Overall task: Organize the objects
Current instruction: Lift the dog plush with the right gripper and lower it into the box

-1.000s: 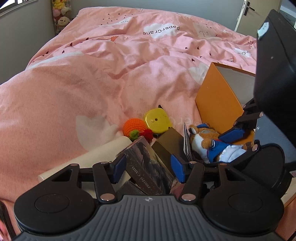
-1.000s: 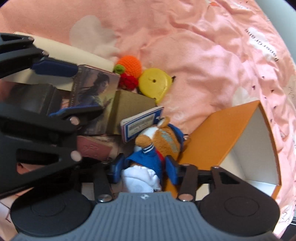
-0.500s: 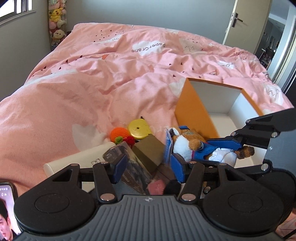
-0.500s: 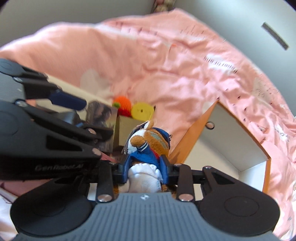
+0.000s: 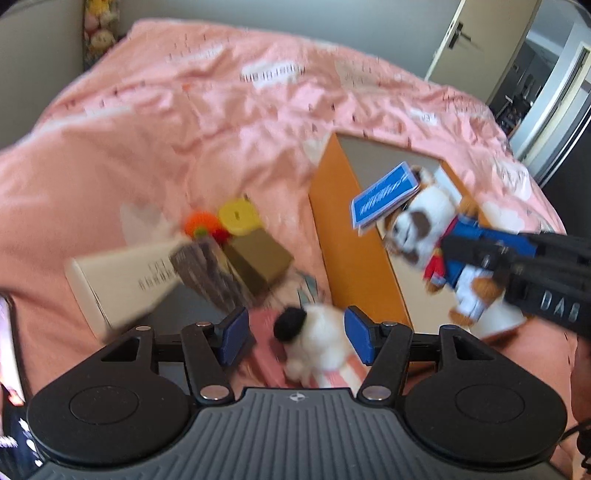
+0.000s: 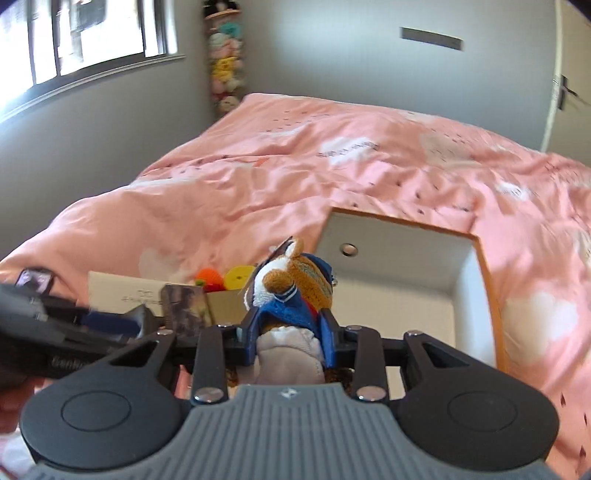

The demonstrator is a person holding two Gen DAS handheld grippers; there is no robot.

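right gripper (image 6: 289, 341) clamps plush dog (image 6: 291, 280) (over orange box (image 6: 489, 306)) | left gripper (image 5: 297, 339) open, empty

Home bedroom, daylight.

Bed (image 6: 369, 177) under a pink cloud-print duvet (image 5: 221, 122); window (image 6: 92, 33) at left, grey walls, door (image 5: 476, 44) with lever handle, plush toys (image 6: 225, 70) stacked in the far corner.

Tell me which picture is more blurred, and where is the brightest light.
Left wrist view: strong motion blur on the bedspread and the white box. Right wrist view: sharper, the plush toy fairly clear; the window at top left glares brightest.
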